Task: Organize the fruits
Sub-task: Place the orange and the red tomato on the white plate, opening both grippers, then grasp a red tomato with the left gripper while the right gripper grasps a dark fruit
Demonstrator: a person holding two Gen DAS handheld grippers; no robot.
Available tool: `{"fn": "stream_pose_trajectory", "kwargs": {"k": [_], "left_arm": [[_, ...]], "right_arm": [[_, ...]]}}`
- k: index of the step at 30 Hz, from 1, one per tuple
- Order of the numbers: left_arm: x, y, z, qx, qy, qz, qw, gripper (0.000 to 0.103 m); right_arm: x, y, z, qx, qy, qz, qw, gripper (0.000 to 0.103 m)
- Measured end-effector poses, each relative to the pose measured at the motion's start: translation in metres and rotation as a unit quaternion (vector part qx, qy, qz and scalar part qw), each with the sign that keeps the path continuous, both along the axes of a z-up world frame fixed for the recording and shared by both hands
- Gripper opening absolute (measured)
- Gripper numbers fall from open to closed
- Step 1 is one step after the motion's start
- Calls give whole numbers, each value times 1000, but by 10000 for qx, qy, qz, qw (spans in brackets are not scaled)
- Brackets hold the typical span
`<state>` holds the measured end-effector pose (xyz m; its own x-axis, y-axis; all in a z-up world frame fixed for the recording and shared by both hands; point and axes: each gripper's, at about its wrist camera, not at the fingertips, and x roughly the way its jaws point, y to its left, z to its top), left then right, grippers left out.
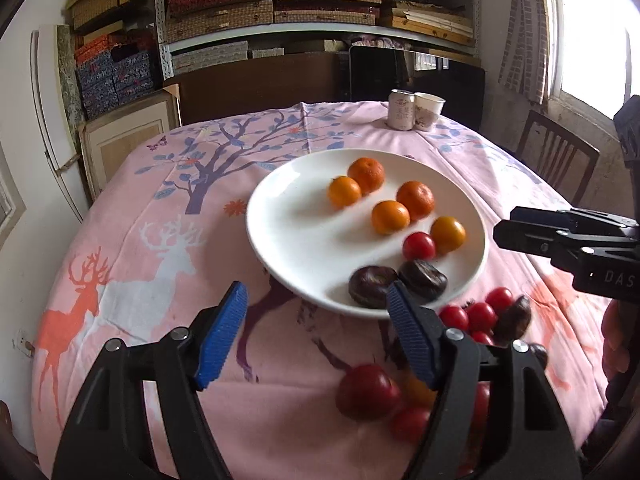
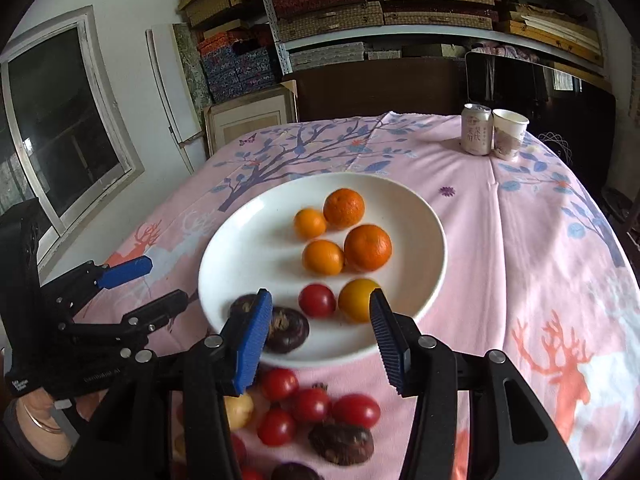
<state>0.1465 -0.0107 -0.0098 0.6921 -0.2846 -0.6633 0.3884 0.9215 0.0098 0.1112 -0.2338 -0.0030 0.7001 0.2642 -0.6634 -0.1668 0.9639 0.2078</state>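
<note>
A white plate [image 1: 288, 216] [image 2: 248, 240] on the pink tablecloth holds several orange citrus fruits [image 1: 390, 216] [image 2: 367, 247], one red cherry tomato [image 1: 419, 245] [image 2: 317, 300] and two dark brown water chestnuts [image 1: 370, 286] [image 2: 286, 330]. Loose cherry tomatoes [image 1: 480, 316] [image 2: 310, 404], a red plum-like fruit [image 1: 366, 392] and more chestnuts [image 2: 340, 442] lie on the cloth at the near side of the plate. My left gripper [image 1: 316, 304] [image 2: 160, 284] is open and empty near the plate's near-left rim. My right gripper [image 2: 320, 320] [image 1: 516, 228] is open and empty above the plate's near edge.
A drink can [image 1: 401, 110] [image 2: 476, 130] and a paper cup [image 1: 428, 111] [image 2: 509, 134] stand at the table's far side. A wooden chair [image 1: 556, 160] stands to the right of the table. Shelves of boxes [image 1: 280, 4] fill the back wall.
</note>
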Motion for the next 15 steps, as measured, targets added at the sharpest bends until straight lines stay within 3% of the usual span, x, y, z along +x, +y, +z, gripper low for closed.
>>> {"fn": "stream_pose_trajectory", "kwargs": {"k": [5, 10, 15], "left_arm": [[-63, 9, -25, 5, 267, -405, 9988, 72], [-111, 6, -41, 1, 395, -803, 9960, 71], [-127, -12, -56, 216, 453, -1021, 9935, 55]], "right_arm": [[-65, -2, -23, 51, 188, 276, 9994, 52], [-103, 0, -41, 257, 345, 319, 9986, 52], [-121, 4, -45, 277, 386, 261, 9985, 52]]}}
